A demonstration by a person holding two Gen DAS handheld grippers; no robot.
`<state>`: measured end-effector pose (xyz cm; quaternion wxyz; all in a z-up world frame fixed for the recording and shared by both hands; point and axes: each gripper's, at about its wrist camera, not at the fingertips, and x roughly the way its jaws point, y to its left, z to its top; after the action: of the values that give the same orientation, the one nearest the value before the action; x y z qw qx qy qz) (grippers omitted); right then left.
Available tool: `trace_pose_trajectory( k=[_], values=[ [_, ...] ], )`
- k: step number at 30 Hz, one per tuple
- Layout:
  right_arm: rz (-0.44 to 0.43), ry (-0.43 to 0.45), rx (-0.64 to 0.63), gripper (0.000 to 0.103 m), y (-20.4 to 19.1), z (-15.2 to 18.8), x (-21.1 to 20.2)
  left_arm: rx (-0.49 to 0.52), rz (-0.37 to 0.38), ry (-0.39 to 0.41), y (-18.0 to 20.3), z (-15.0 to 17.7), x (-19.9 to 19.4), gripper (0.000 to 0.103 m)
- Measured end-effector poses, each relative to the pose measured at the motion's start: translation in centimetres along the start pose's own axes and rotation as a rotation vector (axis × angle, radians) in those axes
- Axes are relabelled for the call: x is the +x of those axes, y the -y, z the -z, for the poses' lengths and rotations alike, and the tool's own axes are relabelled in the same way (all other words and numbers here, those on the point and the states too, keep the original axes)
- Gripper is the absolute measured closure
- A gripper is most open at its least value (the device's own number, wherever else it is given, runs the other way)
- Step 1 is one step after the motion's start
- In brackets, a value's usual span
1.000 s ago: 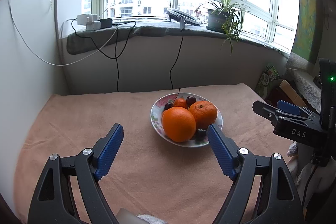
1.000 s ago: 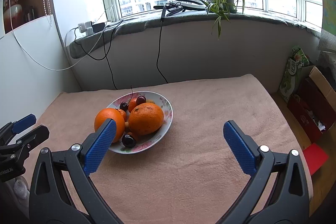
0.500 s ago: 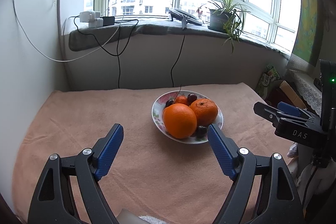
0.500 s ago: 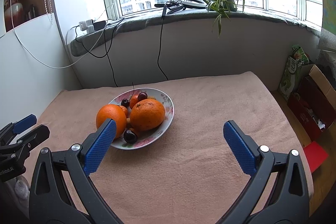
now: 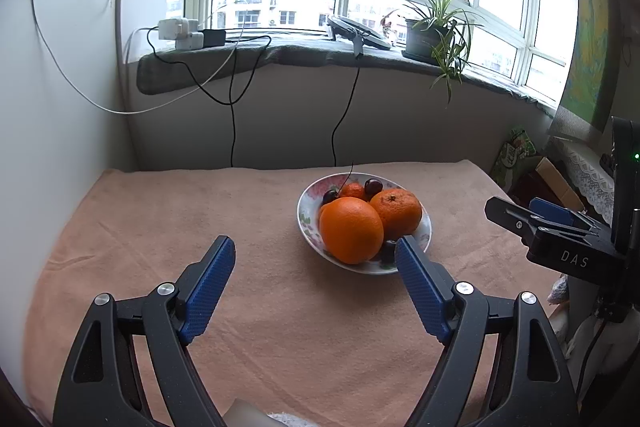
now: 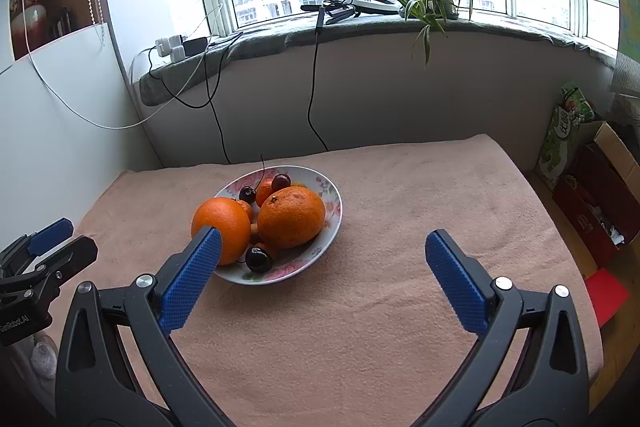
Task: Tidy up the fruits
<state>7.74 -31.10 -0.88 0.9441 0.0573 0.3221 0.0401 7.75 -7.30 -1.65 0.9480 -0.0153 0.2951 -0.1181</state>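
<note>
With both the left tongs [image 5: 311,259] and right tongs [image 6: 322,251] spread wide and empty above the worktop [image 5: 160,227], that smooth, firm, heavy-looking orange [image 5: 351,230] in the bowl [image 5: 306,223] wants gripping across its middle.

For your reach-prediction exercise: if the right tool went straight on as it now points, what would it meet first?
Probably the bare cloth: the right tool is open and points just right of the bowl, though depth is unclear.

Oranges [image 5: 351,235], cherries [image 6: 259,259] in floral bowl [image 6: 332,223]
</note>
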Motion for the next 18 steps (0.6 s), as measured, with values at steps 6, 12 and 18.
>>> trace_pose_trajectory(
  k=[6, 12, 18],
  values=[
    [-0.001, -0.004, -0.002, 0.0, -0.02, 0.0, 0.19, -0.001, 0.005, -0.005, 0.04, 0.0, 0.18, 0.021],
    [-0.004, -0.009, 0.005, 0.0, 0.04, 0.07, 0.25, -0.004, 0.009, 0.0, 0.04, -0.07, 0.02, 0.021],
    [-0.007, -0.012, -0.003, 0.0, -0.18, 0.13, 0.38, -0.012, 0.014, -0.002, -0.06, -0.04, 0.01, 0.021]
  ],
)
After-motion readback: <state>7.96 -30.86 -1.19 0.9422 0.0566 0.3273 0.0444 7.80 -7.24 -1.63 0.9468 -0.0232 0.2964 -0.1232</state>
